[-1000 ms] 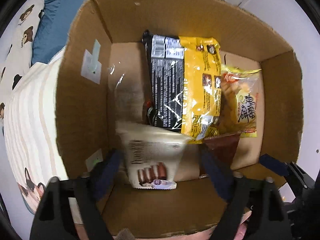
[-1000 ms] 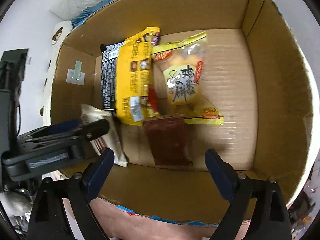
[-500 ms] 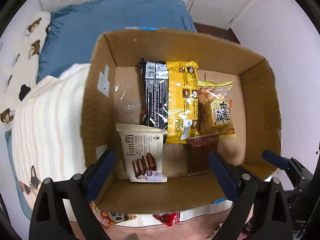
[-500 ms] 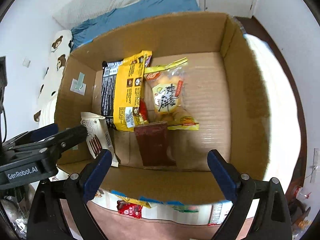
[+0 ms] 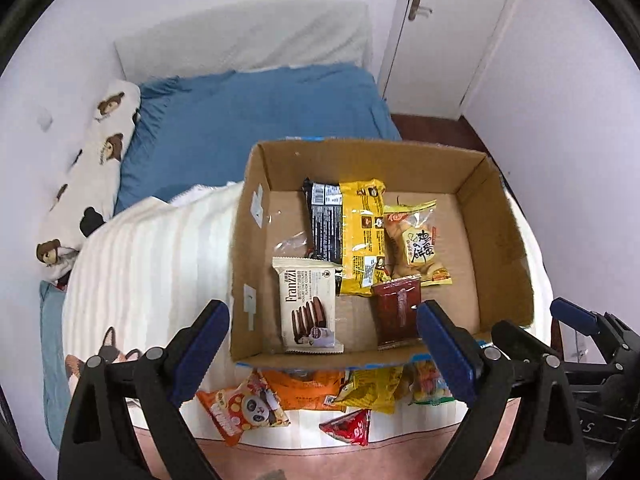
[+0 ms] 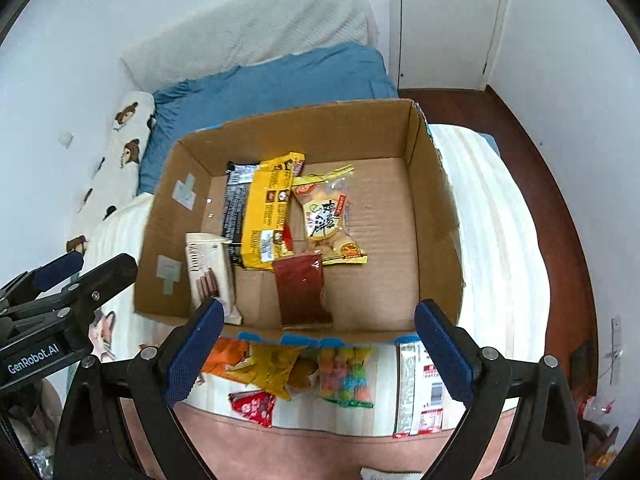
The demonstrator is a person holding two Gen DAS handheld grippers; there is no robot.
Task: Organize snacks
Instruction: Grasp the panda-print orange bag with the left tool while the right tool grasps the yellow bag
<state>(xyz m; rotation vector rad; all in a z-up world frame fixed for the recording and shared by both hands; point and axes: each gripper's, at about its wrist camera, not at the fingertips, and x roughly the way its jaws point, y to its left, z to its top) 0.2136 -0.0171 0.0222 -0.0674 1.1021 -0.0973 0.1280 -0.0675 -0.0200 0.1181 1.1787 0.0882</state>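
An open cardboard box [image 5: 504, 240] [image 6: 436, 216] stands on the bed. Inside lie a cream Franzzi biscuit packet [image 5: 308, 304] [image 6: 210, 268], a black-and-yellow packet [image 5: 360, 232] [image 6: 266, 216], a clear bag of yellow snacks [image 5: 416, 240] [image 6: 328, 216] and a dark red packet [image 5: 396, 308] [image 6: 300, 284]. My left gripper [image 5: 320, 312] hovers above the box's near edge, open, with nothing between its fingers. Beside it, my right gripper [image 6: 318, 308] is also open and empty, well above the near wall.
Loose snacks lie in front of the box: a panda packet [image 5: 240, 408], a red triangle pack [image 5: 348, 426], a yellow bag [image 6: 276, 368], coloured candies [image 6: 344, 372] and a long white packet [image 6: 418, 384]. A striped cream blanket [image 5: 152, 264], a blue sheet [image 5: 248, 120] and a door [image 5: 448, 32] surround them.
Both grippers have risen and drawn back out of the box. The Franzzi packet left the left gripper's fingers and now lies flat in the box. The loose snacks in front came into view.
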